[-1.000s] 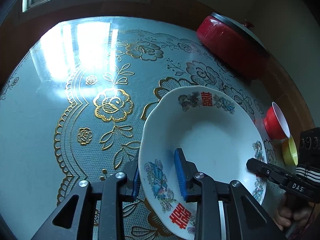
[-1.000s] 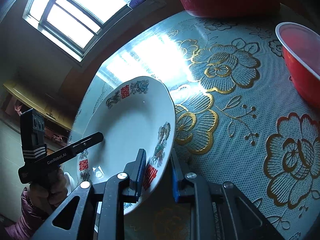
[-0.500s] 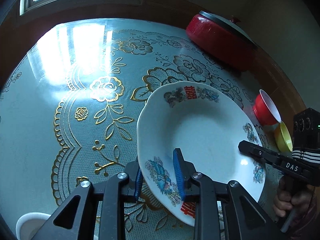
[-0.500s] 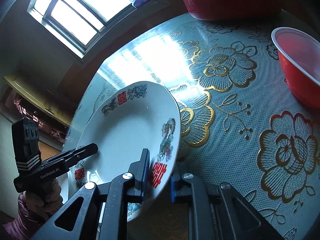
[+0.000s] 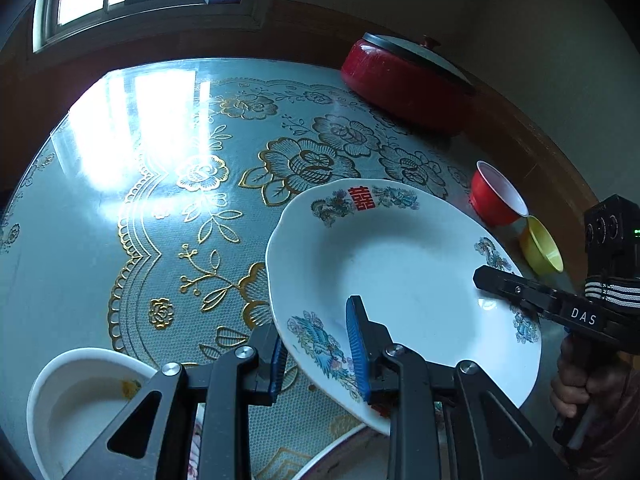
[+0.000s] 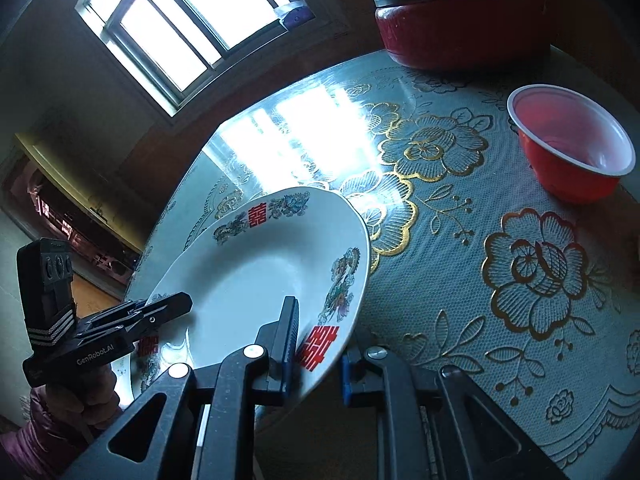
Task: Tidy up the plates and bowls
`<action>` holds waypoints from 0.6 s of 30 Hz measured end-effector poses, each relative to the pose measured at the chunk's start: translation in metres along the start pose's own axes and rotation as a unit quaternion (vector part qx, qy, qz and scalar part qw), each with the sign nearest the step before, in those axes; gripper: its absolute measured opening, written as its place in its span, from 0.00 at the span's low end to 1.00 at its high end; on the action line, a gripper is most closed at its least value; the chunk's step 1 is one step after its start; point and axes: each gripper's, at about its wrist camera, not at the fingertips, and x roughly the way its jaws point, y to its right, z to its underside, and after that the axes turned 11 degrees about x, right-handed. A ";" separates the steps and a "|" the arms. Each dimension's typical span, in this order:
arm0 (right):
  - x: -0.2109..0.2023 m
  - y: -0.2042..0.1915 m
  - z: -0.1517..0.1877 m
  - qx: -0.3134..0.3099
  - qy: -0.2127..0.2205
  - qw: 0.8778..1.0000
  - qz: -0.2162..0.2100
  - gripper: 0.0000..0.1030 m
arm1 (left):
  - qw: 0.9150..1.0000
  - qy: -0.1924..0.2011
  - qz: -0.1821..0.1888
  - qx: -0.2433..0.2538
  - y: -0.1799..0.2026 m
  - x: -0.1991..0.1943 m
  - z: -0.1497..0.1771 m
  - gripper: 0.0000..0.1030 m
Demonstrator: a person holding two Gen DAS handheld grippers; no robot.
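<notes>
Plate (image 5: 404,276) clamped at opposite rims by left gripper (image 5: 318,356) and right gripper (image 6: 314,346), held tilted above table (image 5: 120,208); white bowl (image 5: 76,400) near-left.

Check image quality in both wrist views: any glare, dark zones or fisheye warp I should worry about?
Left wrist: window glare blows out the glossy tablecloth at upper left; the white plate is evenly lit and sharp; frame corners go dark. Right wrist: the window is overexposed, its reflection washes out the tablecloth behind the plate, and the room at left is murky. Both: strong barrel warp bends the table edge.
</notes>
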 end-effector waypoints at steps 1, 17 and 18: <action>-0.004 -0.002 0.003 -0.001 0.003 1.000 0.000 0.16 | 1.000 0.003 0.001 0.002 0.001 -0.004 0.002 0.27; -0.059 -0.034 0.078 -0.032 0.018 0.999 -0.025 0.16 | 0.999 0.045 0.015 0.009 0.023 -0.087 0.073 0.27; -0.060 -0.036 0.084 -0.035 0.015 0.999 -0.027 0.16 | 0.999 0.044 0.015 0.006 0.023 -0.091 0.079 0.27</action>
